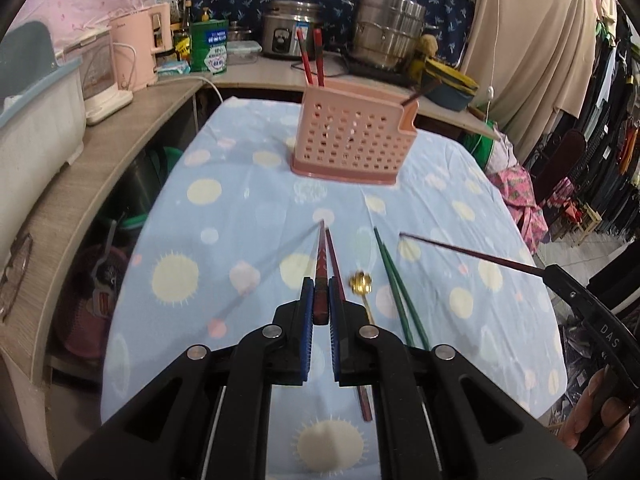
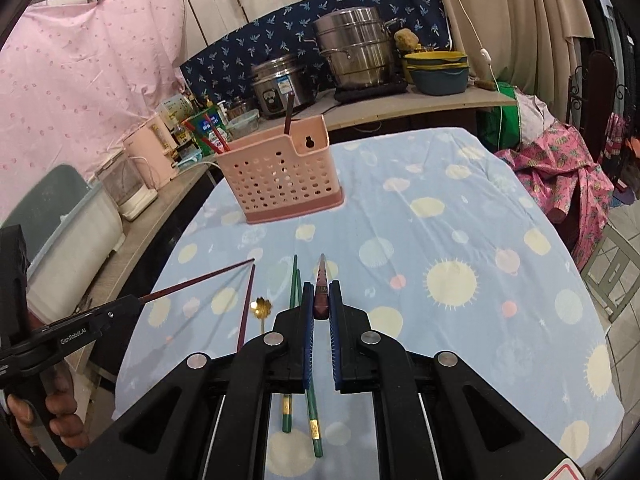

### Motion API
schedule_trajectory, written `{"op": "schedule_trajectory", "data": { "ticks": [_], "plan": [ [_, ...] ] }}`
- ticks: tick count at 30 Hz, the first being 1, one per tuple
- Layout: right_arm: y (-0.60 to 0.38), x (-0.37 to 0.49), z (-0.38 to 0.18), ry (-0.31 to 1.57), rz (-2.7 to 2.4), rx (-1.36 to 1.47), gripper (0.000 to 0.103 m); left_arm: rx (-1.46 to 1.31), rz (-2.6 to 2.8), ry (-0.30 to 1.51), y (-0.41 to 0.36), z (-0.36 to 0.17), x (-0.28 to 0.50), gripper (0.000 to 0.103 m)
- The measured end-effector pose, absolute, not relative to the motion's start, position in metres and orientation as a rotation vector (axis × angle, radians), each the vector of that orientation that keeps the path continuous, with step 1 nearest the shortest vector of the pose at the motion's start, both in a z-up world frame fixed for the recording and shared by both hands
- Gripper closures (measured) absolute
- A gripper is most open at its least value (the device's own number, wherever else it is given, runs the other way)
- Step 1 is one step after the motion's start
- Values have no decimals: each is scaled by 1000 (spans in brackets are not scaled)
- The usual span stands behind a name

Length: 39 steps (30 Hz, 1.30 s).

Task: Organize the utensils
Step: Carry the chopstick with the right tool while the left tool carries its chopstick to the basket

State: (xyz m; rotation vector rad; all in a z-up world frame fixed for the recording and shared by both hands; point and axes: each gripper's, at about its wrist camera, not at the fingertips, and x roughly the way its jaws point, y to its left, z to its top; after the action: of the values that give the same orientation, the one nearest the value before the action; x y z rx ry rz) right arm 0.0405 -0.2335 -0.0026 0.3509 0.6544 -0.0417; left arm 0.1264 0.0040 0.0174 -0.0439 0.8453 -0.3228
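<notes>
A pink perforated utensil holder [image 1: 352, 136] [image 2: 286, 174] stands on the blue spotted tablecloth, with red chopsticks [image 1: 312, 58] and a dark one in it. My left gripper [image 1: 320, 300] is shut on a dark red chopstick [image 1: 321, 264] held above the cloth. My right gripper [image 2: 322, 300] is shut on a dark maroon chopstick [image 2: 322, 280]; it shows in the left wrist view [image 1: 472, 254] too. On the cloth lie another dark red chopstick [image 1: 335, 264] [image 2: 246, 304], two green chopsticks [image 1: 394, 280] [image 2: 295, 280] and a gold flower spoon [image 1: 361, 282] [image 2: 260, 309].
A wooden counter [image 1: 100, 152] curves along the left and back, carrying a pink kettle [image 1: 134, 52], a rice cooker [image 1: 286, 28], a steel steamer pot [image 1: 390, 34] and stacked basins [image 2: 438, 72]. Clothes racks [image 1: 600, 160] and a pink bundle [image 2: 560, 176] stand right of the table.
</notes>
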Motion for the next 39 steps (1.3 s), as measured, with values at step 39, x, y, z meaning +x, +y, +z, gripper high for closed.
{"op": "schedule_trajectory", "data": {
  "ticks": [39],
  "plan": [
    [-288, 185, 145, 221, 30, 529, 96, -146, -347, 385, -29, 208, 259, 96]
  ]
}}
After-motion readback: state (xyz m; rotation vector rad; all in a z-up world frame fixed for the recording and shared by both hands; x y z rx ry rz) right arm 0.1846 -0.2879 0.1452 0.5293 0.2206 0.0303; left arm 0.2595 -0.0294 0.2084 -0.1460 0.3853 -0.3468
